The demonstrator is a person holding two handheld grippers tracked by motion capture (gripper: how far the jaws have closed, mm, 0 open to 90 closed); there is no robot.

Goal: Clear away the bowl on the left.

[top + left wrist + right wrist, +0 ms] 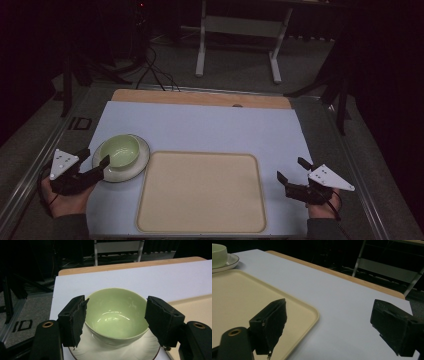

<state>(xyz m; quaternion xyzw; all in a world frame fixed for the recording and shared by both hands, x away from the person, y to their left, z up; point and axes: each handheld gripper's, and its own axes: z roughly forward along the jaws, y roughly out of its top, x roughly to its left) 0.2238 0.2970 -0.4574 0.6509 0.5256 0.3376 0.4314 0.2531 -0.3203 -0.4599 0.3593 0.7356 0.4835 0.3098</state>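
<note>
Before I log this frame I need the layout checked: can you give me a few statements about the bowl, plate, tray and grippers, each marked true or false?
1. The bowl stands on the plate. True.
2. The bowl holds food. False: it is empty.
3. The left gripper has its jaws on either side of the bowl. True; whether the pads touch it cannot be told.
4. The plate lies on the tray. False: it lies on the white mat beside the tray's far left corner.
5. The right gripper holds a cup. False: its jaws are open with nothing between them, over the tray's edge and the mat.
</note>
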